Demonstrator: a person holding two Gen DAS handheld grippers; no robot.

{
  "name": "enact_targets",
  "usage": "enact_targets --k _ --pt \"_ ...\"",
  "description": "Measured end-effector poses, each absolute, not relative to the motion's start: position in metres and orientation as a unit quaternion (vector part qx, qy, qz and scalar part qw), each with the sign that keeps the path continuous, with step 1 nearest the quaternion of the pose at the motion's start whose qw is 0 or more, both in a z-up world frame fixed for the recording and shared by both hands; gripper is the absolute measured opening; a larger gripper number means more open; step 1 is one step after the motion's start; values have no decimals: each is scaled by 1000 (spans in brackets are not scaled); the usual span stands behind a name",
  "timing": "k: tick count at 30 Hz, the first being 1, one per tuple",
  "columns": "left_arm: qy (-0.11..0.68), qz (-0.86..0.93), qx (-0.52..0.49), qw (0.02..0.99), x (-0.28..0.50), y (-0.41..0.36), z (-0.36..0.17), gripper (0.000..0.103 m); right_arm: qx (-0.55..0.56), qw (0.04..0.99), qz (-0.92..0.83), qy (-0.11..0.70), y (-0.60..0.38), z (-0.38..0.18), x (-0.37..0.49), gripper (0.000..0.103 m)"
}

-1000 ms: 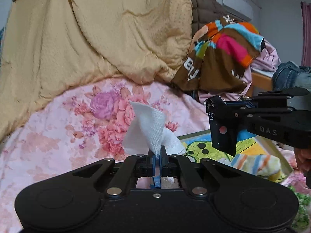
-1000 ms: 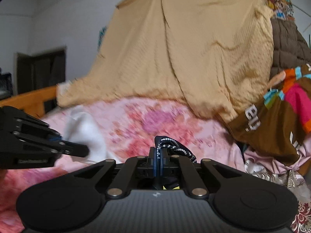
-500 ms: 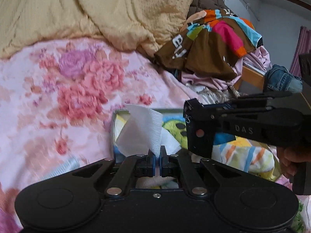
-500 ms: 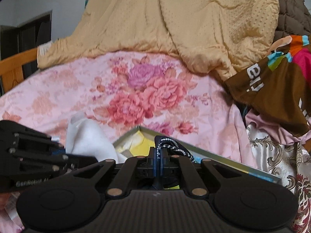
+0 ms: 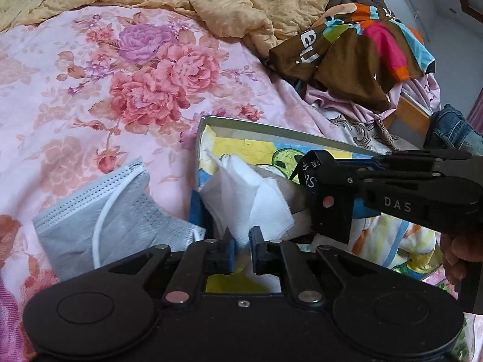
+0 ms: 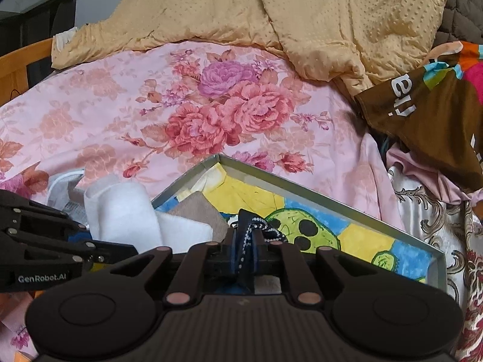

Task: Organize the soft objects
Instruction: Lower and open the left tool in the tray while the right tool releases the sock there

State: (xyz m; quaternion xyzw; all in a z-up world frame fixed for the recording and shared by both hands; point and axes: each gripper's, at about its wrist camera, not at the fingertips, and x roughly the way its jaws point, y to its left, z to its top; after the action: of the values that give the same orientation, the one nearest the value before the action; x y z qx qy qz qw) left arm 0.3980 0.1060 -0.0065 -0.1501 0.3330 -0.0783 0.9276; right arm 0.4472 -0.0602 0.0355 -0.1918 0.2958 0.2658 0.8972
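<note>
My left gripper [image 5: 241, 249] has its jaws a little apart around a white cloth [image 5: 250, 199] that rests over the near left corner of a shallow cartoon-printed box [image 5: 271, 128]. The cloth also shows in the right wrist view [image 6: 126, 214], beside a beige cloth [image 6: 202, 211] in the box [image 6: 332, 196]. My right gripper [image 6: 246, 249] is shut on a dark blue band with white dots [image 6: 256, 229], held over the box. The right gripper also shows from the side in the left wrist view [image 5: 329, 202].
A grey face mask [image 5: 108, 211] lies on the pink floral bedspread [image 5: 120, 90], left of the box. A yellow blanket [image 6: 271, 9] is heaped behind. A brown multicoloured garment [image 5: 347, 51] and jeans [image 5: 452, 132] lie at the right. A striped soft item [image 5: 392, 241] sits in the box.
Both grippers have come down over the box. The left jaws have opened a little and the white cloth has slumped onto the box corner. The face mask has come into view.
</note>
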Motion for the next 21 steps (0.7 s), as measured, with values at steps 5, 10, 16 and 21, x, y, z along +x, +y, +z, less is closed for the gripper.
enact_targets --k 5,10,16,21 --pt "327 -74 -126 934 390 106 0 20 -185 902 257 294 -64 35 438 20" --pt "318 -68 -111 939 378 101 9 27 -182 906 253 287 -70 40 428 33" --pt "283 -44 -86 954 346 96 25 52 -149 919 245 271 -88 49 410 49" --pt "262 -24 -94 960 323 96 40 71 -131 926 244 255 -103 60 389 72"
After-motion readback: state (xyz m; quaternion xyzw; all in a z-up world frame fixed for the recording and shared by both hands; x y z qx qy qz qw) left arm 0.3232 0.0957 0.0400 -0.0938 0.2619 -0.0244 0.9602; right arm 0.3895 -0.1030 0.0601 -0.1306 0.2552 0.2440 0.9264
